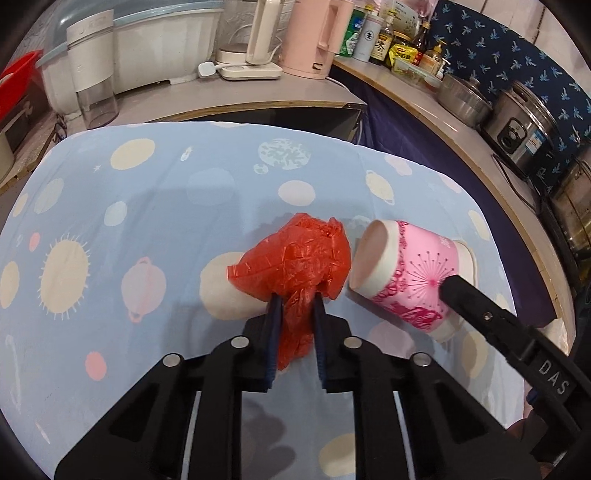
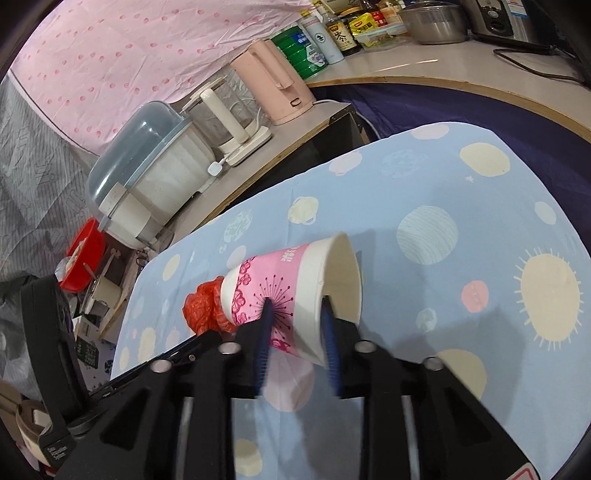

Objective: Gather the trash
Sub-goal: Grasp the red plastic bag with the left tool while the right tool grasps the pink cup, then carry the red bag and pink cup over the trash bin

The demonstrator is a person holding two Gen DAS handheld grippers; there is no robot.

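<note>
A crumpled red plastic bag lies on the blue planet-print tablecloth. My left gripper is shut on the bag's near end, with plastic bunched between the blue pads. Just right of the bag, a pink flowered paper cup lies on its side, its bottom toward the bag. In the right wrist view my right gripper is shut on the cup at its white rim, one finger outside the wall and one inside the mouth. The red bag shows behind the cup's bottom.
Behind the table a counter holds a pink kettle, a glass blender jug, sauce bottles, steel pots and a cooker. A covered dish rack and a red bowl stand at the left.
</note>
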